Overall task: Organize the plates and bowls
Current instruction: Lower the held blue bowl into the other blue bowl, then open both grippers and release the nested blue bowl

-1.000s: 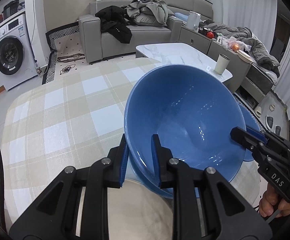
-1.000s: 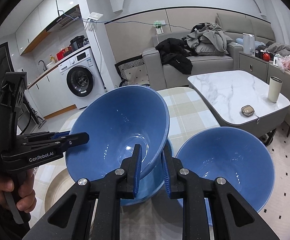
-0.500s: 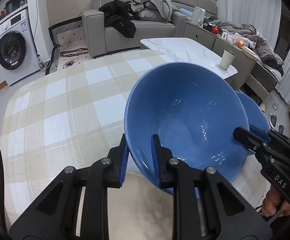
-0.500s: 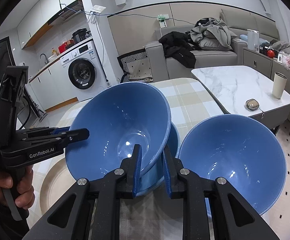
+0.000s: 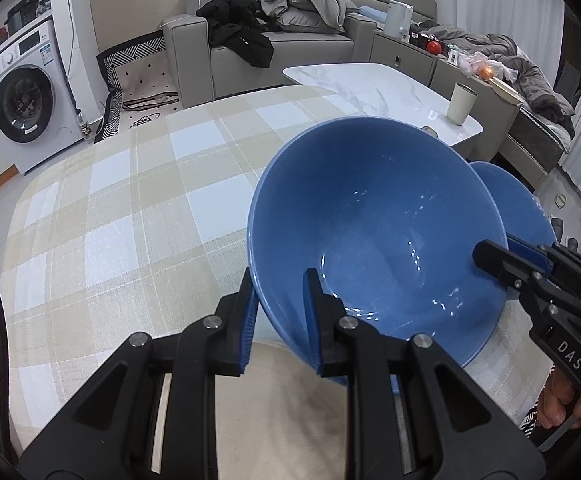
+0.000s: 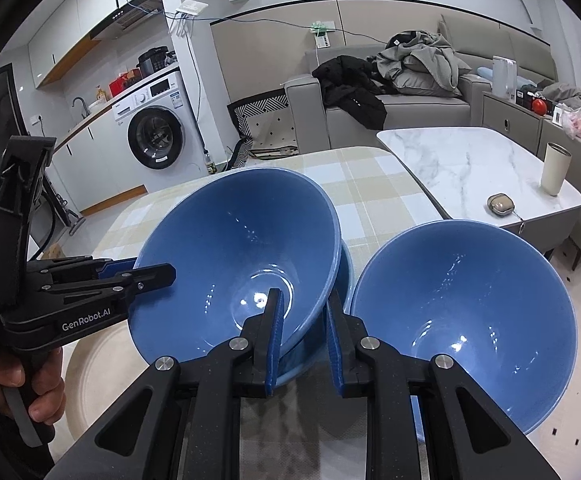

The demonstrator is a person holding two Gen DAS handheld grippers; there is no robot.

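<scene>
In the left wrist view, the left gripper (image 5: 278, 316) is clamped on the near rim of a blue bowl (image 5: 374, 236), one pad outside the wall and one inside; the bowl is tilted, its mouth facing up and toward the camera, its base hidden low at the near right edge of the checked table (image 5: 130, 216). A second blue bowl (image 5: 518, 200) peeks out behind its right rim, and a cream plate (image 5: 282, 396) lies under the fingers at the table's near edge. The right gripper (image 5: 502, 254), marked "DAS", comes in from the right, tips at the first bowl's far rim. Against a second earlier, the bowl sits lower over the table and more of the second bowl shows behind it. In the right wrist view, the right gripper (image 6: 302, 332) grips the near rim of the same tilted bowl (image 6: 242, 264), a blue rim (image 6: 344, 276) showing just beneath its right side; I cannot tell what that belongs to. The second bowl (image 6: 462, 316) stands just beside it to the right, mouth up, at the table's (image 6: 374, 196) right edge. The left gripper (image 6: 146, 274), lettered "GenRobot.AI" and held in a hand (image 6: 30, 380), pinches the bowl's left rim. Here the bowls appear larger and lower than a second ago.
</scene>
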